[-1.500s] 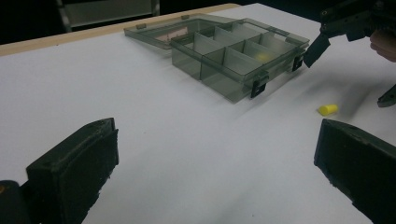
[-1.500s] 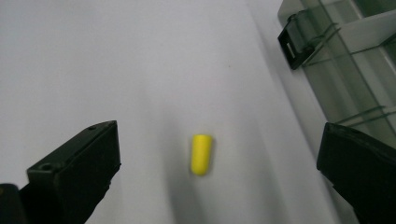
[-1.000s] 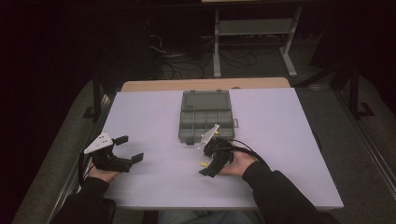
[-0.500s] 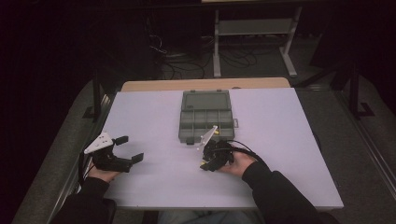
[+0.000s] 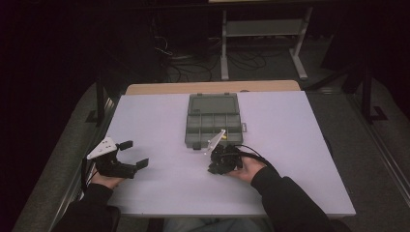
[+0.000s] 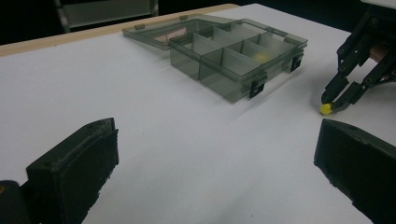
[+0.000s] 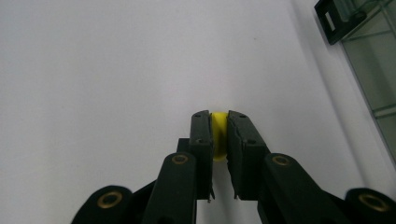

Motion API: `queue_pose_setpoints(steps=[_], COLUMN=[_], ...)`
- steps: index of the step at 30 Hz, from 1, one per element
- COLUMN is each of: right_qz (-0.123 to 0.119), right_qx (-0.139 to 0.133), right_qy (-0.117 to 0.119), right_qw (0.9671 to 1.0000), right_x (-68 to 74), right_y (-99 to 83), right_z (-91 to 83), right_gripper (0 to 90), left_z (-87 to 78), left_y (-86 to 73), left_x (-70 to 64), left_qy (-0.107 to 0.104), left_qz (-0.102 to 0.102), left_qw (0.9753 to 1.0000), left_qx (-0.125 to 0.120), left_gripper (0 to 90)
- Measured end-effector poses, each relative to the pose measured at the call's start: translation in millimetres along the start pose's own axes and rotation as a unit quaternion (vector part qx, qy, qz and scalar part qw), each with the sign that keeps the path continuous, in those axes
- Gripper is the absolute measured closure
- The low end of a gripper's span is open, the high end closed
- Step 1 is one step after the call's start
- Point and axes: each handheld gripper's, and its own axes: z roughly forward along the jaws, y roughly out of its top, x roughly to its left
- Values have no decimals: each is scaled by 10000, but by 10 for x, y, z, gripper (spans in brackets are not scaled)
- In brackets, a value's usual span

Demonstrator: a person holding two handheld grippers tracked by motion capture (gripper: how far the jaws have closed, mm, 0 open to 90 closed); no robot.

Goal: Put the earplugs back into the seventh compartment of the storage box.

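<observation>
A grey see-through compartment box lies open in the middle of the white table, lid folded back; one of its cells holds a small yellow piece. My right gripper points down at the table just in front of the box, shut on a small yellow bead that rests at the table surface. The same gripper and the bead appear at the right of the left gripper view. My left gripper rests at the table's left front, open, jaws wide apart with nothing between them.
The white table top has free room to the right and left of the box. A wooden strip runs along its far edge. Behind it, a metal stand and cables lie on the dark floor.
The right gripper has shifted slightly and tipped down onto the table in front of the box. The left gripper has stayed where it was, open.
</observation>
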Motion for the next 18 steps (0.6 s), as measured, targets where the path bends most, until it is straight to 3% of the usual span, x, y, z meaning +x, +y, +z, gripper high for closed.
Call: queue_pose_setpoints(steps=[18], right_qz=[50], right_qx=[-313], right_qy=[-105], right_qw=[9994], right_x=[-81], right_y=[42], right_z=[-273], right_gripper=[792], left_z=[2], left_y=[-1], left_x=[1], left_qy=[13], left_qz=[-4], left_qw=[10000], left_qx=[14], left_gripper=[0])
